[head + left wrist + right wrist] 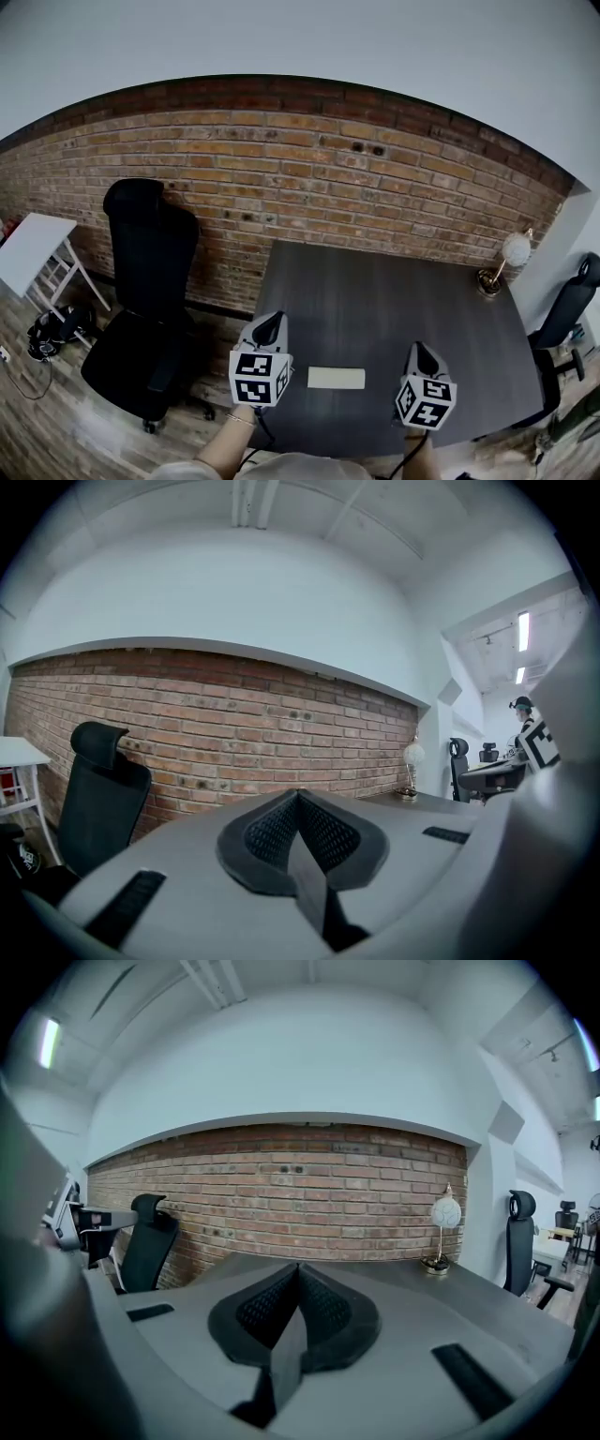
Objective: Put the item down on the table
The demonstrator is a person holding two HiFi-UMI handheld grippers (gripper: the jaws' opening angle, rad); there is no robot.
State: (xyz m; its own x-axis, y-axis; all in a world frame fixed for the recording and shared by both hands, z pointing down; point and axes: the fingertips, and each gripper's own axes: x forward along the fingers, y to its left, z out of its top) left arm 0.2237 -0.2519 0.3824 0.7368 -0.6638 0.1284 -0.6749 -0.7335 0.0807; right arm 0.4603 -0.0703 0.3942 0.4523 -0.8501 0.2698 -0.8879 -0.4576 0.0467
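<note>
Table (375, 300) dark matt wood grain; wall (281, 178) rough red brick; item (336, 378) pale, matt.

The item (336, 378) was a pale, flat, rectangular block. It lay flat on the dark table (375, 300), close to the table's near edge and roughly midway along it, its long side parallel to that edge.

My surface (375, 300) is dark charcoal with a faint wood grain; the block (336, 378) is pale cream. My left hand-held gripper (269, 330) and right hand-held gripper (419, 357) are light grey with black meshed pads (272, 836) and black-and-white square markers. The brick wall (281, 178) is red-brown with pale mortar, the office chair (145, 272) black, and the lamp (506, 258) white-globed on a gold base.
</note>
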